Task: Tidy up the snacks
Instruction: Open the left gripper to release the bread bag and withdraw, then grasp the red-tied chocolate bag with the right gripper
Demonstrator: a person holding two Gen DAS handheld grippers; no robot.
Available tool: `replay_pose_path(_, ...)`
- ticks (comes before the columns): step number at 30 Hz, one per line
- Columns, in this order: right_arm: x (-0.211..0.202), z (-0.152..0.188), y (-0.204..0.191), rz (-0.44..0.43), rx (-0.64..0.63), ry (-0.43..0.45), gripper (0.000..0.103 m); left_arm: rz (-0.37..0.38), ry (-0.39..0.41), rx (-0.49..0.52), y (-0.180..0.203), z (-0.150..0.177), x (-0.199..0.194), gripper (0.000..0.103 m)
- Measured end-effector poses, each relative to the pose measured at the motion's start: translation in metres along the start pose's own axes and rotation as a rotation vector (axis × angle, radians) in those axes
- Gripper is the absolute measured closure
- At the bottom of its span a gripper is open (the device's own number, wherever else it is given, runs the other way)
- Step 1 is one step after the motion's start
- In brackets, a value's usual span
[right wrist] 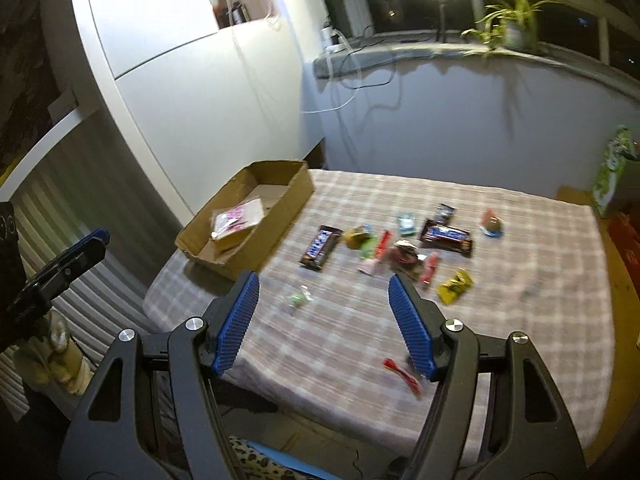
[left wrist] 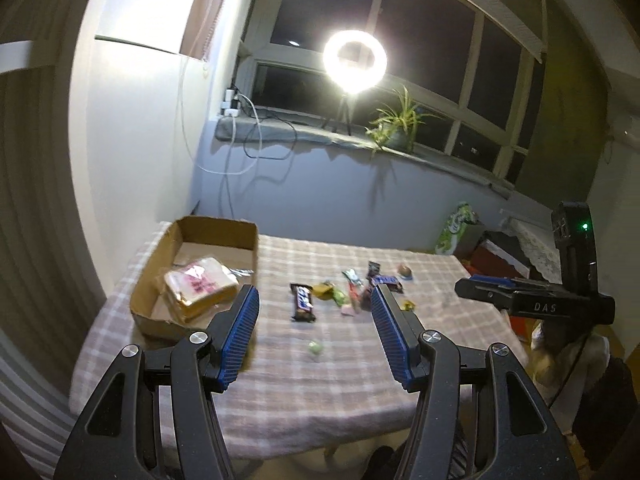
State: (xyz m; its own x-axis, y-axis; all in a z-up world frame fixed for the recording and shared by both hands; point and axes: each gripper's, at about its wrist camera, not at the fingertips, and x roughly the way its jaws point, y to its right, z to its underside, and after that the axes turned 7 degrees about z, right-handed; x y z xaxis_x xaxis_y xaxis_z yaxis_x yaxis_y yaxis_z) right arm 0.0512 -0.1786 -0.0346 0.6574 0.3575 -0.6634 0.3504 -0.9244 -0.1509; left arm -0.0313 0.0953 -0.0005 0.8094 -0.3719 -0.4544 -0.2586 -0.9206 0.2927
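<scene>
The snacks lie scattered on the checked tablecloth (right wrist: 460, 340), and most of them are in a loose group near the middle of the table, to the right of the cardboard box (right wrist: 256, 220) that stands at the table's left edge. One wrapped sandwich (left wrist: 200, 288) is already inside this box. The nearest large piece to the box is the dark chocolate bar (right wrist: 320, 248); its long axis runs roughly away from the cameras, a little tilted, almost parallel to the long side of the box. A second dark bar (right wrist: 446, 236) lies further right and is turned more across. A small green candy (right wrist: 298, 298) lies alone, closer to the near edge than the group. The left gripper (left wrist: 312, 300) hangs above the near part of the table with its blue pads wide apart and nothing between them; in its view the chocolate bar (left wrist: 303, 302) is ahead, between the fingers' lines. The right gripper (right wrist: 322, 286) is also spread apart and empty, and the snack group lies ahead of it and slightly to the right. I judge that the left gripper is nearer to the box and to the first bar, while the right one is better placed for the yellow packet (right wrist: 456, 286) and the red wrapper (right wrist: 400, 372).
</scene>
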Motion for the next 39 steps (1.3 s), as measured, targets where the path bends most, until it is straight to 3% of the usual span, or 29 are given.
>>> replay_pose_path(6,-0.014,0.031,0.018,0.093,-0.012,0.022,0.033,0.032,-0.077,0.018,0.014,0.025,0.028,0.045)
replay_pose_path(9,-0.012,0.050,0.025,0.158,-0.010,0.007,0.033,0.058,-0.146,0.014,0.016,0.036,0.054,0.055)
replay_pose_path(12,0.001,0.068,0.032,0.216,-0.003,-0.032,0.033,0.065,-0.207,0.028,0.019,0.048,0.080,0.058)
replay_pose_path(15,0.018,0.082,0.042,0.225,0.038,-0.078,0.034,0.060,-0.272,0.044,0.017,0.058,0.109,0.067)
replay_pose_path(19,0.047,0.091,0.052,0.226,0.086,-0.135,0.050,0.051,-0.357,0.052,0.009,0.068,0.149,0.075)
replay_pose_path(26,0.078,0.086,0.070,0.210,0.167,-0.199,0.050,0.014,-0.430,0.080,-0.011,0.073,0.188,0.078)
replay_pose_path(31,0.096,0.081,0.072,0.192,0.198,-0.235,0.050,0.041,-0.486,0.093,-0.017,0.074,0.206,0.078)
replay_pose_path(39,0.110,0.076,0.072,0.206,0.196,-0.257,0.050,0.050,-0.503,0.119,-0.021,0.074,0.218,0.078)
